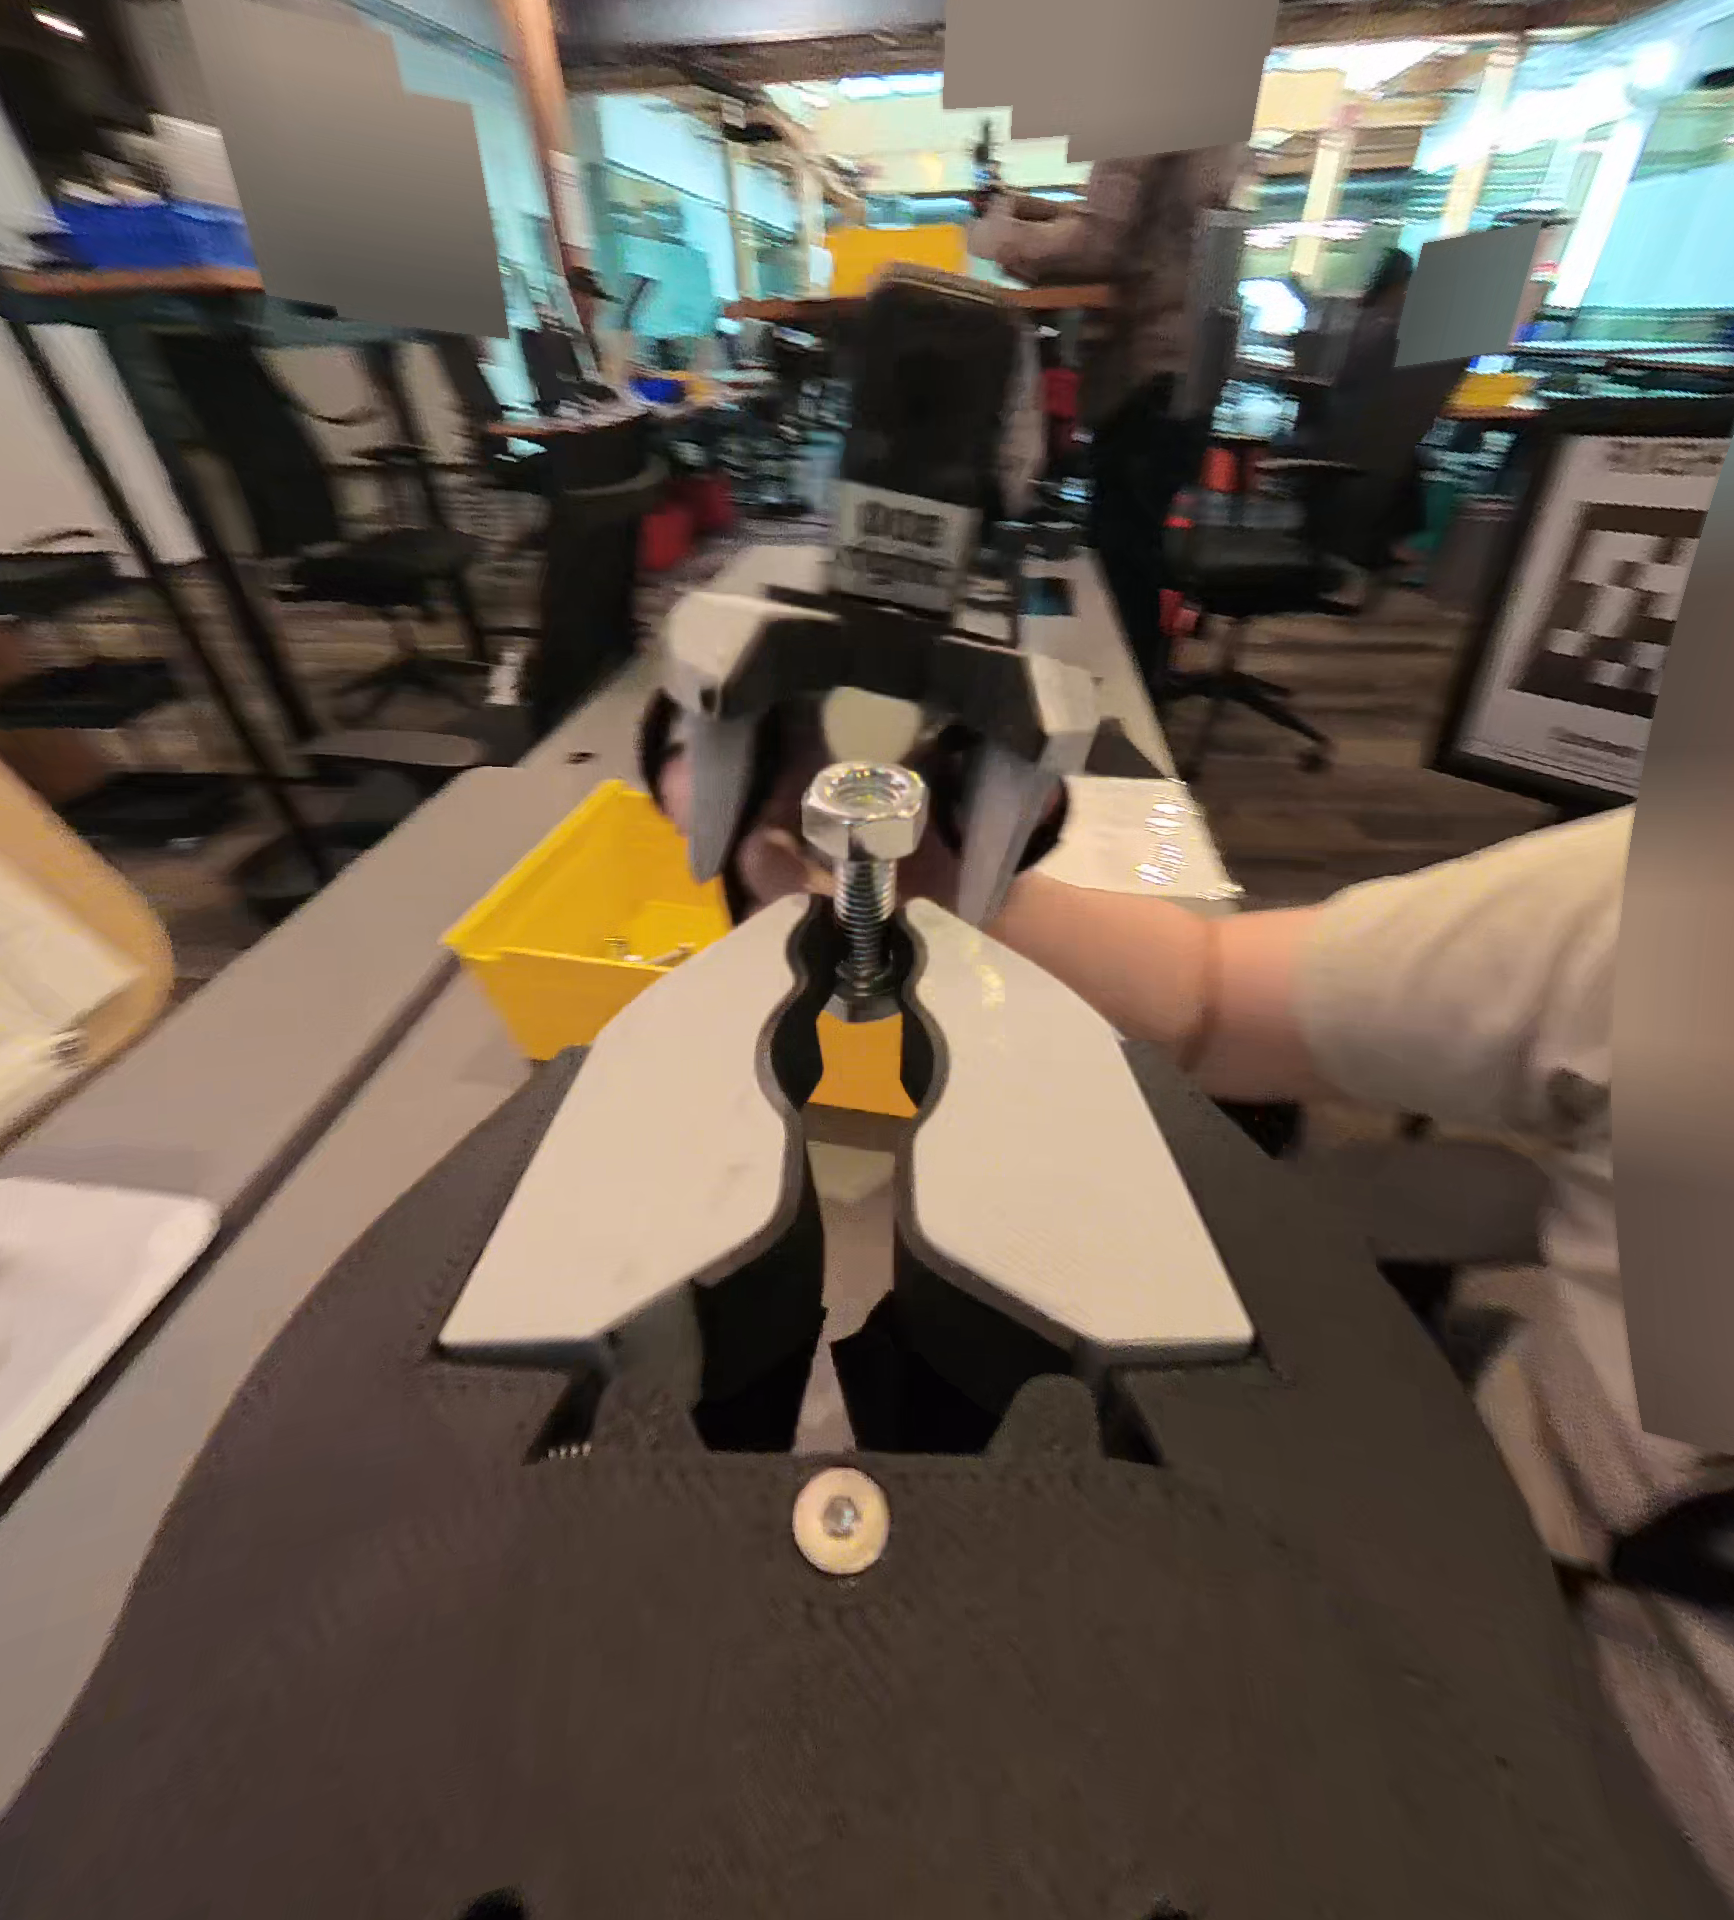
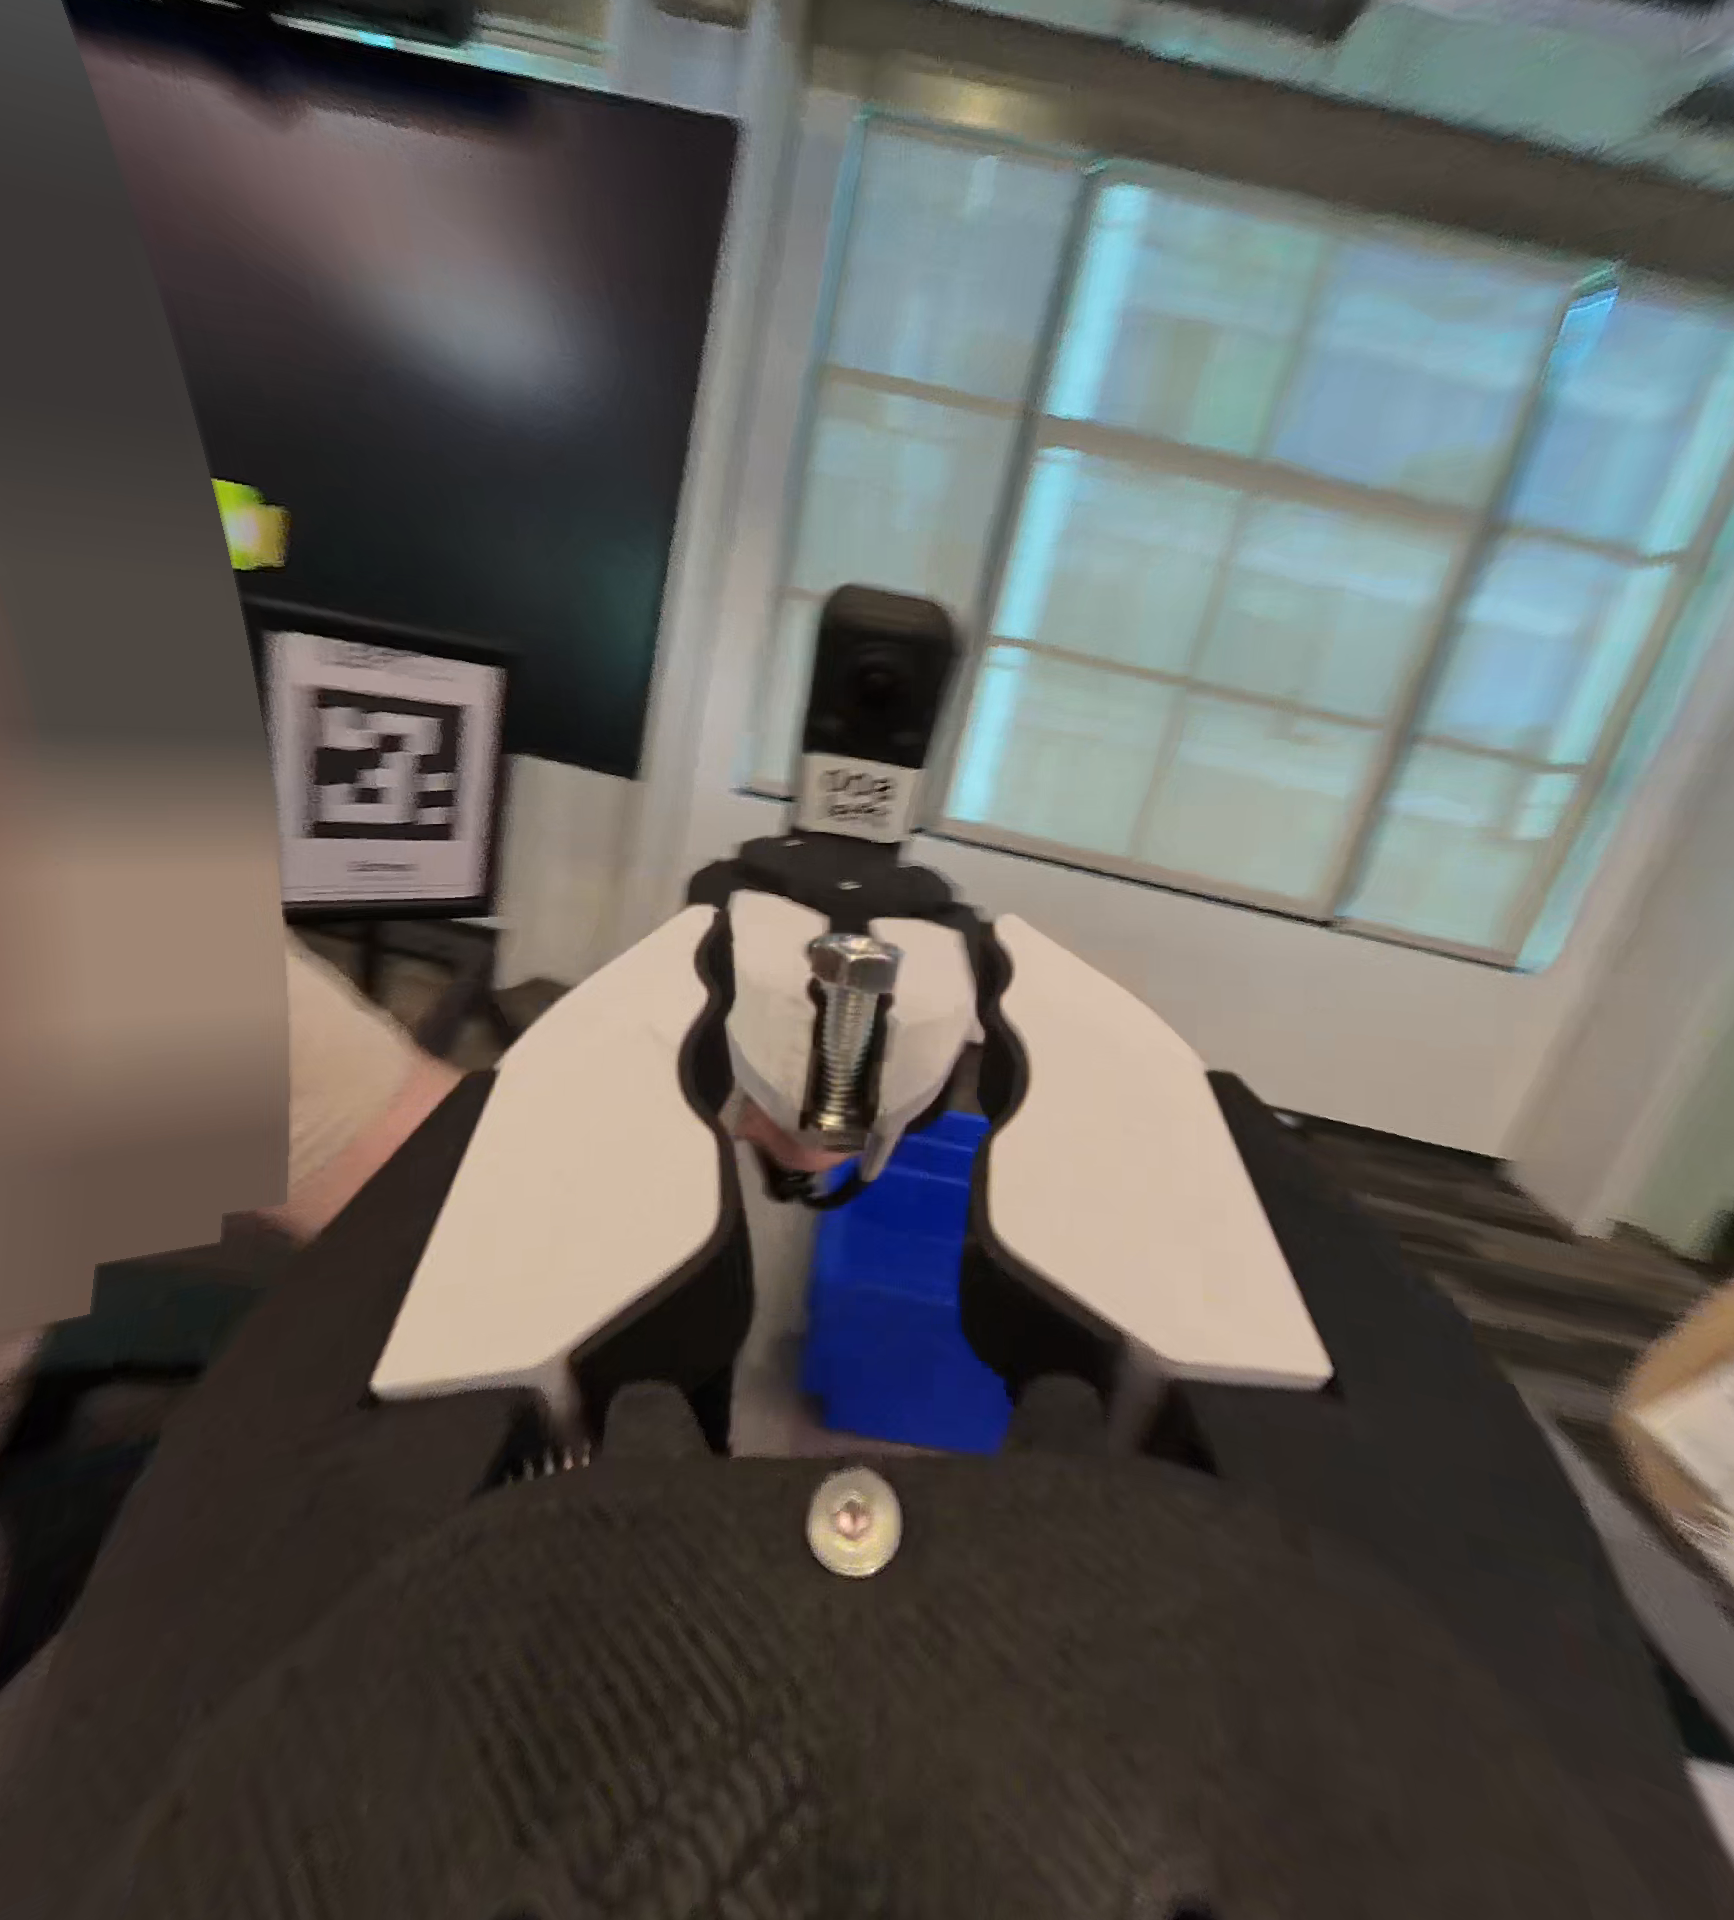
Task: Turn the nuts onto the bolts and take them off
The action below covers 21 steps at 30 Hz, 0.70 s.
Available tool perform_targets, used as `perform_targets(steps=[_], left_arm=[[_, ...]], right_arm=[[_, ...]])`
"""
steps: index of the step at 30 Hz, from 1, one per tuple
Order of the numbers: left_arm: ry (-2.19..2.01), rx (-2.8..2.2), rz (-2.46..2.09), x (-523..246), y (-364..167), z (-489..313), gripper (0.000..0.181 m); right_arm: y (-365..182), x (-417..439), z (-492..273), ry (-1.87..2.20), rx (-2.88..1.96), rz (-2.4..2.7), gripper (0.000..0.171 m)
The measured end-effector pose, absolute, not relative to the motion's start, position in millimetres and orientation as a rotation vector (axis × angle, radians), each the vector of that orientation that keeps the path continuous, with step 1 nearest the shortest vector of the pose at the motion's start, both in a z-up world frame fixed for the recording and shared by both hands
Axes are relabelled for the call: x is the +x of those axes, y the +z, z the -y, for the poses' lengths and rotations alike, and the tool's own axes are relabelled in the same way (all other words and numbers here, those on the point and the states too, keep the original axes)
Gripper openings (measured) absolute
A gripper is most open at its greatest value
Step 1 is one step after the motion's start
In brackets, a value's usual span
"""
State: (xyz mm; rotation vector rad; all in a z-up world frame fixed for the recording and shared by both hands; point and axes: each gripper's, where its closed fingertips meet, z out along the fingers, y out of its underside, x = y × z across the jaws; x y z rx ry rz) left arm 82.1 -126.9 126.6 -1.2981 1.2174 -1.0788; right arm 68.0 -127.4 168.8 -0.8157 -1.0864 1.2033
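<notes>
My left gripper (image 1: 858, 920) is shut on the lower end of a silver bolt (image 1: 861, 904) and holds it upright above the table. A silver hex nut (image 1: 864, 816) sits on the bolt's top end. My right gripper (image 1: 842, 894) faces the left one. It is open, with one finger on each side of the nut and a gap on both sides. In the right wrist view the right gripper (image 2: 852, 935) straddles the nut (image 2: 852, 961). The bolt (image 2: 842, 1049) runs down from the nut to the left gripper's fingers (image 2: 930, 1060).
A yellow bin (image 1: 551, 966) with small hardware in it stands on the grey table (image 1: 323, 1018) below the grippers. A blue bin (image 2: 894, 1299) stands under the right gripper. A person's forearm (image 1: 1154, 966) reaches in from the right. A white tray (image 1: 11, 1299) lies at the left. Less than 4 cm separates the two grippers' tips.
</notes>
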Motion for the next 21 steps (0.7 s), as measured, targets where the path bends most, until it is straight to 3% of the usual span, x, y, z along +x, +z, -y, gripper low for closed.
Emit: perform_targets(steps=[7,11,16,21], left_arm=[[-0.838,-1.323,-1.102,74,128,100,0.010],[-0.768,-1.337,-1.103,76,123,97,0.010],[-0.717,-1.348,-1.107,80,118,94,0.010],[-0.873,-1.326,-1.142,88,120,110,0.009]], right_arm=[[160,54,99,0.892,-0.997,0.946,0.037],[153,51,101,0.898,-1.004,1.002,0.020],[148,57,100,1.094,-0.969,1.081,0.019],[150,68,112,1.575,-0.879,1.107,0.019]])
